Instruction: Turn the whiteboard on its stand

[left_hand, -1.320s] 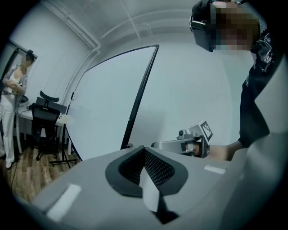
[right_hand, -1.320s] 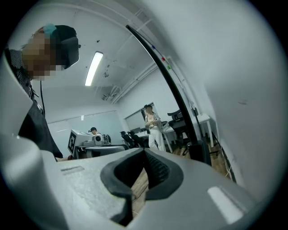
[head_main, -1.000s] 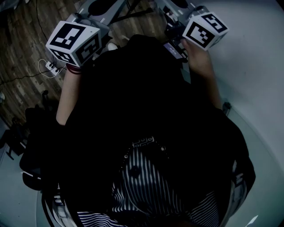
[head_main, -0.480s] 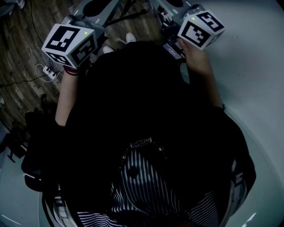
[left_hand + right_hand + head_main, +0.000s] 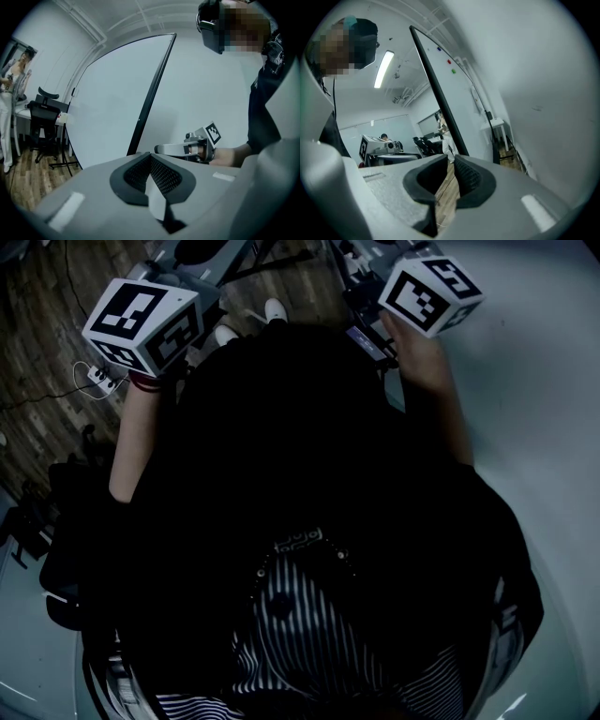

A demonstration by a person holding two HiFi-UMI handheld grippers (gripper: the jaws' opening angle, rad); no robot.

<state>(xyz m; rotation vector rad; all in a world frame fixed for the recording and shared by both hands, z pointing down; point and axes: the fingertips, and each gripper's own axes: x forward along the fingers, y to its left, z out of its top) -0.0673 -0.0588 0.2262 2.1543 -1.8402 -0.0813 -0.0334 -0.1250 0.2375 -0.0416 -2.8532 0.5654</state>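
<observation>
Nearby, whiteboard (image 5: 117,103), office chair (image 5: 44,117), bystander (image 5: 9,93)

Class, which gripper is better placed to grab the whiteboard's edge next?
Probably the right gripper: its jaws have just been opening, nothing between them, and the whiteboard edge reaches their tips. The left gripper is shut, beside the edge.

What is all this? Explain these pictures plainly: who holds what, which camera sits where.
A person holds a clamp-like tool in each hand. One picture comes from a camera on their head, looking down past dark clothes at the patterned cube on each tool. The other two come from cameras riding on the left tool and right tool. Both face the black edge of a whiteboard. The left tool's jaws are together; the right's have just been opening slightly. Neither appears to grip anything.
</observation>
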